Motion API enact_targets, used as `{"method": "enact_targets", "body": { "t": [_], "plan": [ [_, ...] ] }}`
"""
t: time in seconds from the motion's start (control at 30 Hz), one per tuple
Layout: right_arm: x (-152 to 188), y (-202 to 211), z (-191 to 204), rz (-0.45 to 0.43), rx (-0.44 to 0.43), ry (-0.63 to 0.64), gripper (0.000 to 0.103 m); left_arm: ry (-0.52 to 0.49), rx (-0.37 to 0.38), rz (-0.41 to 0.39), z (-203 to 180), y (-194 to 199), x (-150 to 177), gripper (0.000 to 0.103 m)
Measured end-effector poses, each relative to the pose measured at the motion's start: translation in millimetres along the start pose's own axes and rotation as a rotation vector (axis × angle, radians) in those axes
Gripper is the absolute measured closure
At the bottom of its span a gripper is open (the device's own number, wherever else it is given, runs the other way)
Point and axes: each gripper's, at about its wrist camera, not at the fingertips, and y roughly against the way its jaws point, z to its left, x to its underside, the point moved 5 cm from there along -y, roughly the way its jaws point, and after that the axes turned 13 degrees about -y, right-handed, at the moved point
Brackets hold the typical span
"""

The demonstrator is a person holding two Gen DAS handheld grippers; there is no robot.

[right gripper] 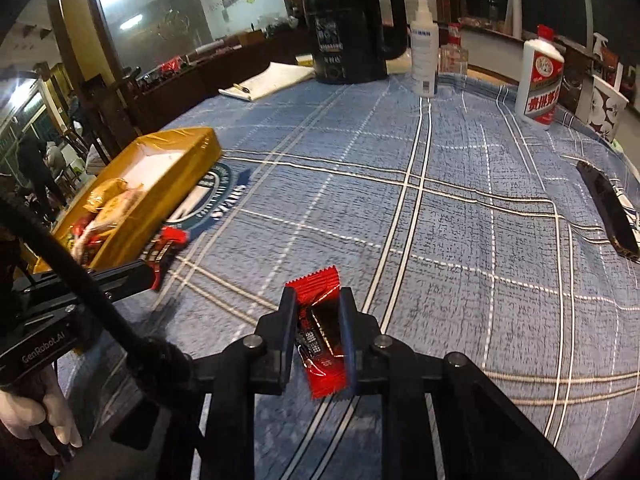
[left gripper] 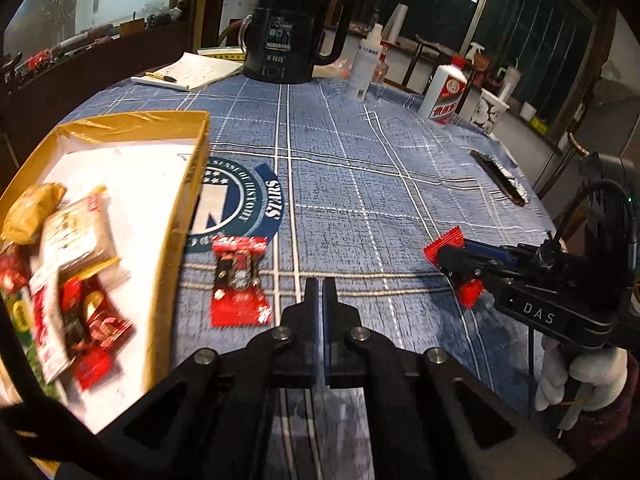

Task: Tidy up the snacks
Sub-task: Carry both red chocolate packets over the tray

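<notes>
A red snack packet sits upright between the fingers of my right gripper, which is shut on it just above the blue checked tablecloth. The left wrist view shows the same gripper from the side, with the packet's red ends sticking out. My left gripper is shut with nothing between its fingers. Another red packet lies flat on the cloth just left of its tips, beside the yellow box. That box holds several wrapped snacks.
Along the far side of the table stand a black kettle, a notepad with a pen, a spray bottle, a white bottle with a red label and a paper cup. A dark flat object lies near the right edge.
</notes>
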Motion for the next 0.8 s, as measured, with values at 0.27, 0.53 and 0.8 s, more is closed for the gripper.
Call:
{"method": "enact_targets", "body": {
  "t": [0.27, 0.53, 0.8],
  "plan": [
    [12.2, 21.8, 6.2, -0.021, -0.047, -0.037, 0.084, 0.038, -0.005, -0.021, 17.2, 22.9, 16.7, 0.101],
    [21.0, 28.4, -4.4, -0.021, -0.089, -0.077, 0.084, -0.017, -0.056, 0.03, 6.2, -6.1, -3.7, 0.077],
    [23.6, 30.8, -11.8, -0.026, -0.126, -0.095, 0.084, -0.104, -0.23, 0.124, 15.6, -49.8, -14.8, 0.041]
  ]
}}
